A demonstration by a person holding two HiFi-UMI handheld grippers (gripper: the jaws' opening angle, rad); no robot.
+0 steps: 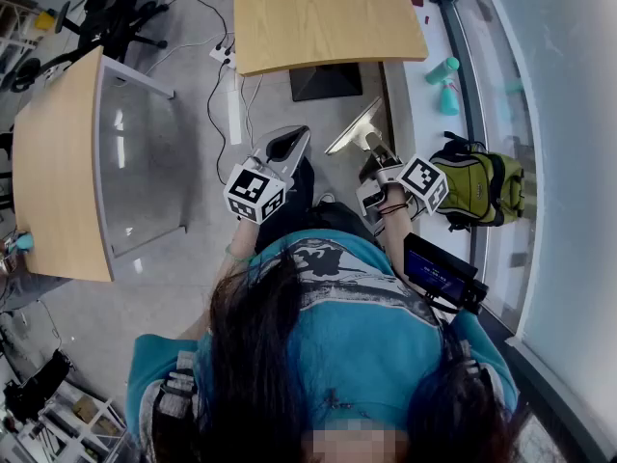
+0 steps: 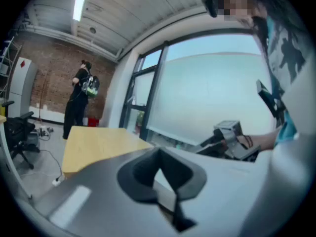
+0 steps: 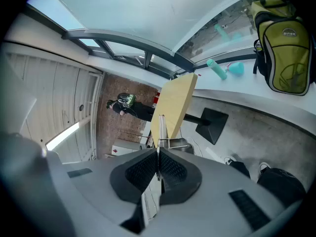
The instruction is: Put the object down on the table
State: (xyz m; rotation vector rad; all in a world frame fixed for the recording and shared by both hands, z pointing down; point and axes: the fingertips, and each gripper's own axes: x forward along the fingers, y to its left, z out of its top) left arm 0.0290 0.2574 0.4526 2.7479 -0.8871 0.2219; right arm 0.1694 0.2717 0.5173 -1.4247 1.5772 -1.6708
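Two wooden surfaces stand over the grey floor: the far tabletop ahead and the side tabletop at left. A green backpack sits on the window ledge at right. The left claw and right claw are held over the floor, each pressed closed on nothing. A teal bottle lies on the ledge. Which thing is the task's object cannot be told.

Bright daylight, soft shadows, fisheye edges.
Daylight floods in through the big window beside me, and a ceiling strip light glares overhead. My left gripper view is blurred up close. Both gripper views bend and darken at the corners. The glass panel shows pale reflections.
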